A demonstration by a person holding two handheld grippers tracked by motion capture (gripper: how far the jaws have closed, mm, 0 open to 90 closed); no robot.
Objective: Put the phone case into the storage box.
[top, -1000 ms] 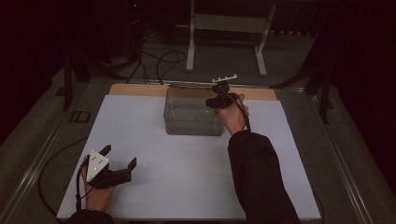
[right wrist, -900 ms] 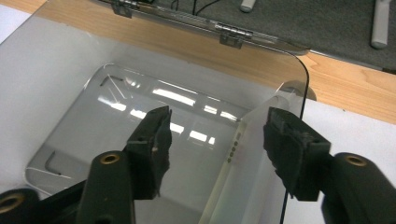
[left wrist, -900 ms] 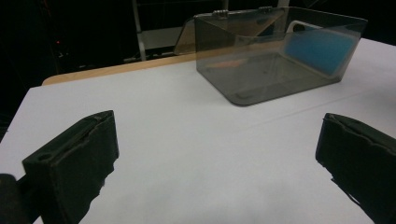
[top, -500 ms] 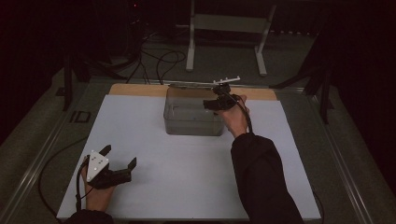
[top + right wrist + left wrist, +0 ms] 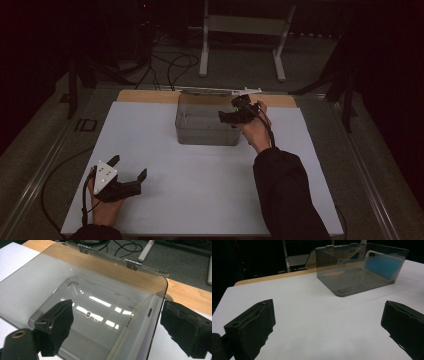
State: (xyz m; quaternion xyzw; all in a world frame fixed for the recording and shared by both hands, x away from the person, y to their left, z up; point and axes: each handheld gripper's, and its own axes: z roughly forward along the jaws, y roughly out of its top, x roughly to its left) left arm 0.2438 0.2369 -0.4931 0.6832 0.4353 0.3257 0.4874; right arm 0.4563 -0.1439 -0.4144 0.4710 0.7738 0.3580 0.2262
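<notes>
The left gripper (image 5: 125,172) rests low on the white sheet (image 5: 200,190) with its jaws spread wide and nothing between them; in the left gripper view bare sheet lies between the two black pads (image 5: 252,327). The clear plastic box (image 5: 359,267) stands well ahead of these jaws, toward their right.

The right gripper (image 5: 235,114) hovers over the right end of the clear plastic box, held in the right hand (image 5: 255,130). Its jaws are also parted wide and grip nothing. In the right gripper view the box's near end wall (image 5: 140,322) sits between the pads, closer to the right one; whether either pad touches it cannot be told.

The left gripper view shows something blue (image 5: 382,265) through the box's far wall, too blurred by the plastic to name. The right gripper view shows the box's floor with ceiling lights mirrored in it, and two small metal hinges (image 5: 132,263) on the far rim. The high view shows the lid (image 5: 220,91) laid open behind the box.

The sheet covers a wooden table (image 5: 145,96), bare only along the far edge. Beyond it the room is dark, with a grey floor, loose cables (image 5: 170,62) and a pale metal stand (image 5: 240,35).
</notes>
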